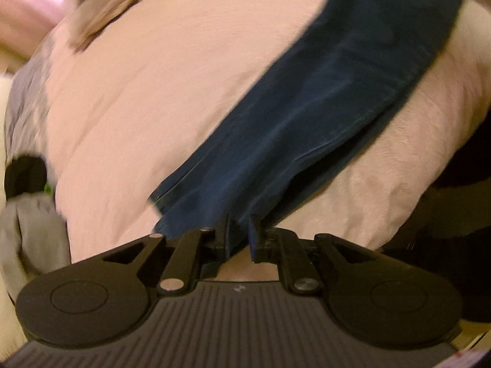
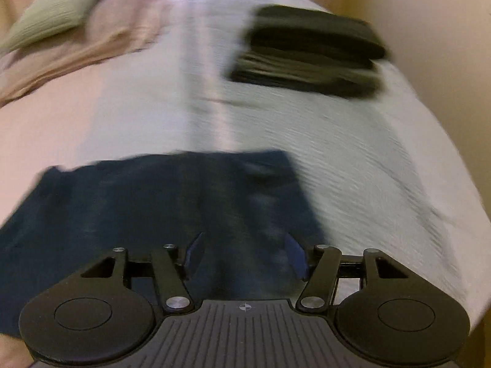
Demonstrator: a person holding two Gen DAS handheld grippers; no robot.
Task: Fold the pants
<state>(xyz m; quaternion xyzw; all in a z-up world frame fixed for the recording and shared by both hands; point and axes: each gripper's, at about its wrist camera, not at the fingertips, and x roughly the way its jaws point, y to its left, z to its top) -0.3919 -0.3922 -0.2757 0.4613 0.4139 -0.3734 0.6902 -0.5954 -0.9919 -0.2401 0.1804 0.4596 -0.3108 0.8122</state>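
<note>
The pants [image 1: 310, 128] are dark blue cloth, matt, softly creased. The bedcover [image 2: 353, 153] is pale cloth with a fine crinkled weave. The pillow [image 2: 58, 6] is ribbed green fabric. Each gripper, left [image 1: 241, 233] and right [image 2: 244, 256], is matt black plastic with a ridged grey body and shiny metal pins.

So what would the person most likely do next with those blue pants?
Probably carry the leg end across toward the waist. The left gripper has the end of the blue pants between nearly closed jaws, while the right gripper hangs open above the rest, lying flat on the bed.
</note>
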